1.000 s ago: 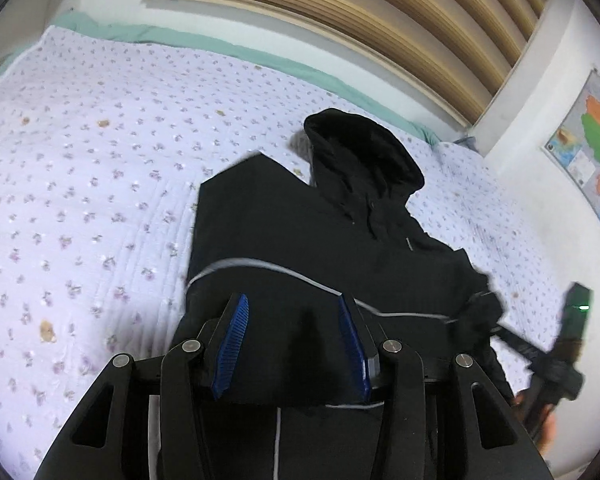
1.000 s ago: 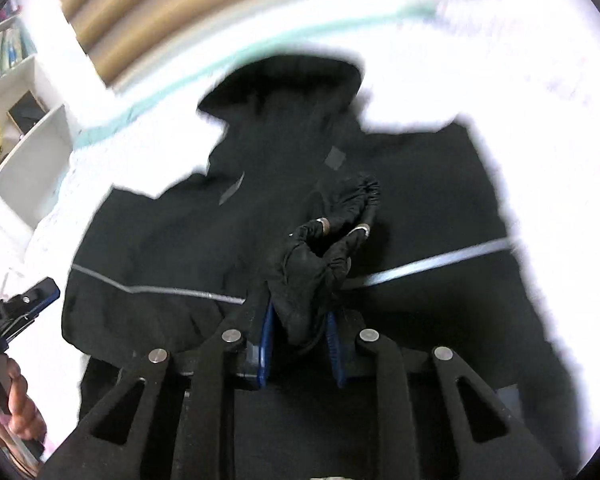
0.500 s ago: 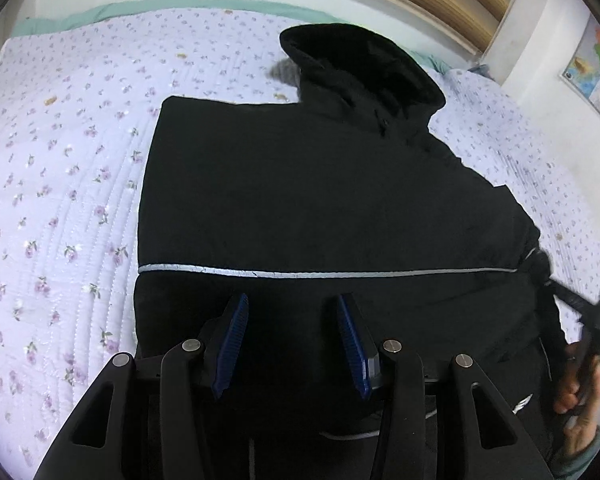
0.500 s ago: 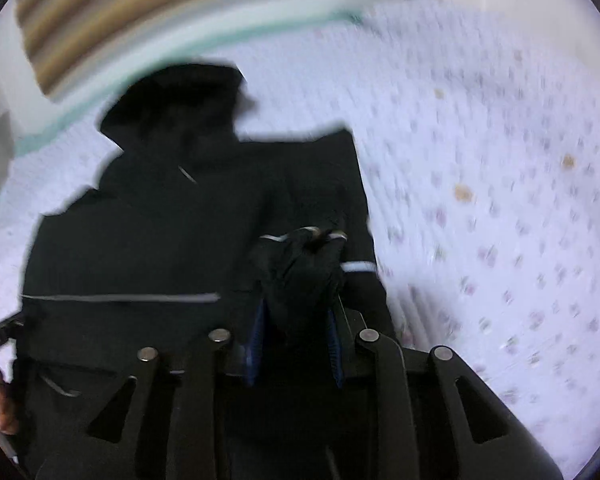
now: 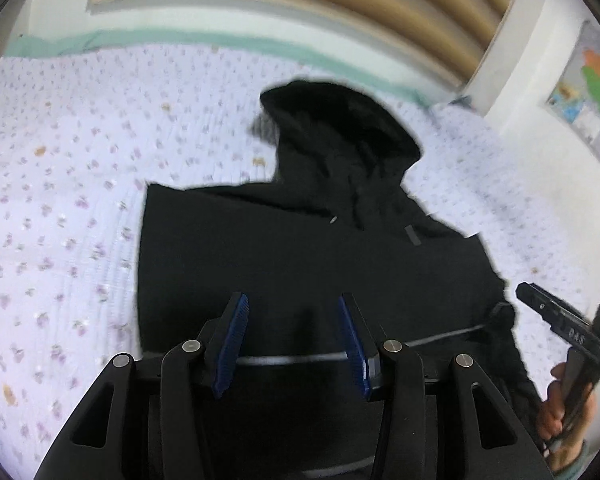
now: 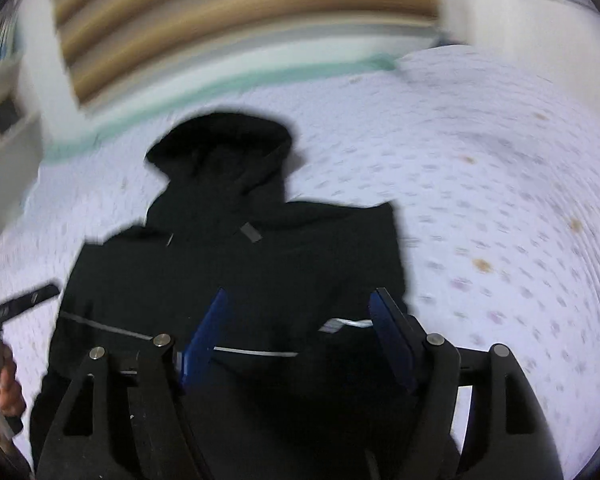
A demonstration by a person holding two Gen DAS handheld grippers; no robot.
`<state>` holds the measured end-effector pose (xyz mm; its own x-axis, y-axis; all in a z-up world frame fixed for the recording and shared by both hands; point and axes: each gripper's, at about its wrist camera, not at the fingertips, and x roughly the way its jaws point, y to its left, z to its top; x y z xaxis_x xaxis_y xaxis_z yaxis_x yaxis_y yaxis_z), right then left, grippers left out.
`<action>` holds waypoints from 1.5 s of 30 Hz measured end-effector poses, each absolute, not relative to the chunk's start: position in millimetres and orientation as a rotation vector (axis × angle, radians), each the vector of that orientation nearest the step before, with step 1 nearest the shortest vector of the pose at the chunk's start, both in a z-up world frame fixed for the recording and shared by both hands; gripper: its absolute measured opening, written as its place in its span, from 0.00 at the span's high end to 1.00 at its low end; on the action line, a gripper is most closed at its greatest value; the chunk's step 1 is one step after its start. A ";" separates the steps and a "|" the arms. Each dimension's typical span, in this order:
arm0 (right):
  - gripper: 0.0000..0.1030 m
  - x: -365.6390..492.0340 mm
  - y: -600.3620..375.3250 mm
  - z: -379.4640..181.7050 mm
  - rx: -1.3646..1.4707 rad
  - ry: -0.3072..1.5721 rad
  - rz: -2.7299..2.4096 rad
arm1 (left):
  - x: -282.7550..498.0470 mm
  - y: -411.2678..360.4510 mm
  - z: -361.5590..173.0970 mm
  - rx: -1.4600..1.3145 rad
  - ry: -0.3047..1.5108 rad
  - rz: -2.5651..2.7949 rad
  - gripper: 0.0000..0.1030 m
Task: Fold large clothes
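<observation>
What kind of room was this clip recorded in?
Most likely a bedroom. A black hooded jacket lies spread on a bed covered by a floral quilted bedspread, with a slatted wooden headboard behind it. A colourful map hangs on the wall, and white shelving stands at one side.

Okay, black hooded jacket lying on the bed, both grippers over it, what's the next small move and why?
Probably bring both grippers down to the jacket's near hem, ready to fold it up toward the hood. The right gripper is opening with nothing between its pads, and the left gripper is open and empty too. Both sleeves seem folded in, leaving a narrow body flat on the bedspread.
</observation>
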<state>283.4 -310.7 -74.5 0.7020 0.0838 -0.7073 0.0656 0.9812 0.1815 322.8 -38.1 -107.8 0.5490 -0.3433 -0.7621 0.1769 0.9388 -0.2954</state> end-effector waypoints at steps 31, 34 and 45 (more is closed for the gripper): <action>0.43 289.7 -289.5 -161.7 -0.020 0.919 -0.030 | 282.8 -7.3 -167.7 -0.251 1.044 -0.246 0.54; 0.43 286.1 -286.2 -163.0 -0.033 0.882 -0.041 | 273.2 -5.6 -162.5 -0.230 1.000 -0.265 0.55; 0.42 309.9 -312.6 -79.5 0.173 0.922 0.063 | 302.3 4.7 -26.4 -0.203 0.943 -0.387 0.54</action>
<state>309.9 -312.6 -79.5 0.6038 0.1285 -0.7867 0.0198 0.9842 0.1760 302.3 4.7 -26.4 0.5258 -0.4080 -0.7463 0.2334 0.9130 -0.3347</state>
